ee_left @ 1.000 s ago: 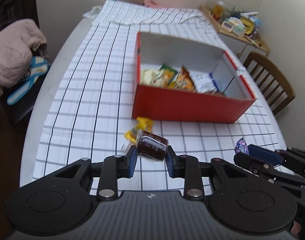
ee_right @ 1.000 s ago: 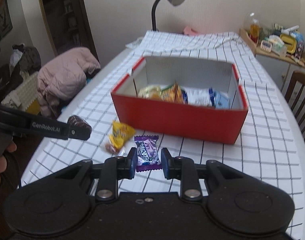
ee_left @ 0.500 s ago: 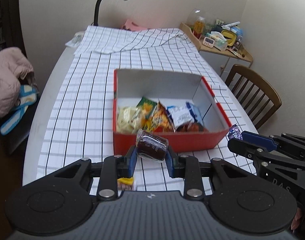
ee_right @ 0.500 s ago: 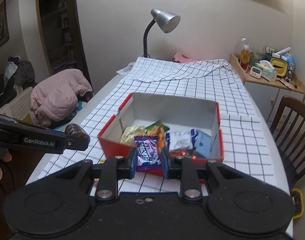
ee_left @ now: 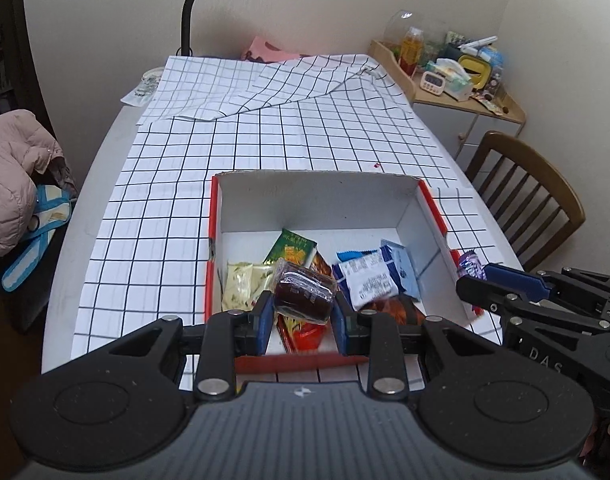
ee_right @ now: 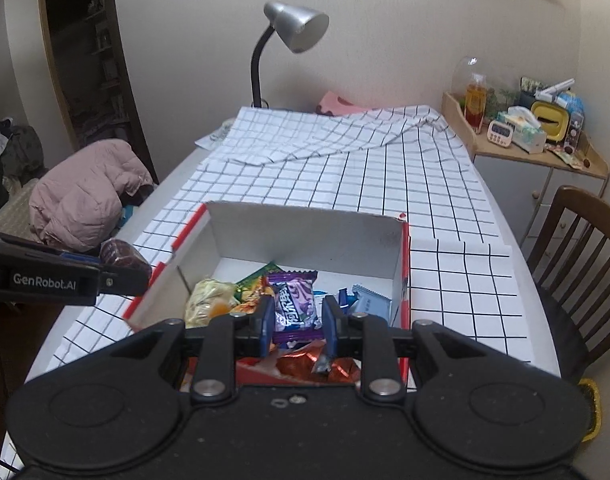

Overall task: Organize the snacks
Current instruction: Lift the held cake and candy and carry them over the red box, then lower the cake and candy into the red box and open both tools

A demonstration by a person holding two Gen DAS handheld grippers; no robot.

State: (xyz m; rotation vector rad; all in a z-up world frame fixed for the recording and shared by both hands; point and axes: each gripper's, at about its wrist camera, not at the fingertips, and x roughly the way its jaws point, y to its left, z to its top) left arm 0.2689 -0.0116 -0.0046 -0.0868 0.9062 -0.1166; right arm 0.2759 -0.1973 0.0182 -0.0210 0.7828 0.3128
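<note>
Two snacks in the air, both over the box. Biggest first: table (ee_left: pixel 117 184) under a checked cloth (ee_left: pixel 289 136), with the red box (ee_left: pixel 433 208) near its front edge, open top, white inside, already part-filled with packets: a pale yellow-green one (ee_left: pixel 239 286), a green one (ee_left: pixel 291 246), a white-and-blue one (ee_left: pixel 369 278), and an orange-red foil one (ee_right: pixel 317 362) at the near wall.

Left gripper (ee_left: pixel 303 316): jaws closed on a dark brown wrapped snack (ee_left: pixel 303 292), held by its two short ends, above the box's near-left part. Looks like a small soft cake in clear film; light, squashy, film likely slick. My read: grip across the body, not the film tails, and don't squeeze harder.

Right gripper (ee_right: pixel 297 320): jaws closed on a purple candy packet (ee_right: pixel 295 302), pinched at its side edges and standing upright, over the near middle of the box. Thin, light, crinkly, and it can twist in the jaws. A hold on the filled middle beats the sealed edges.

Both are light enough to drop from low height. Likely next step is to release into bare floor at the back, so the soft packets underneath don't get crushed.
</note>
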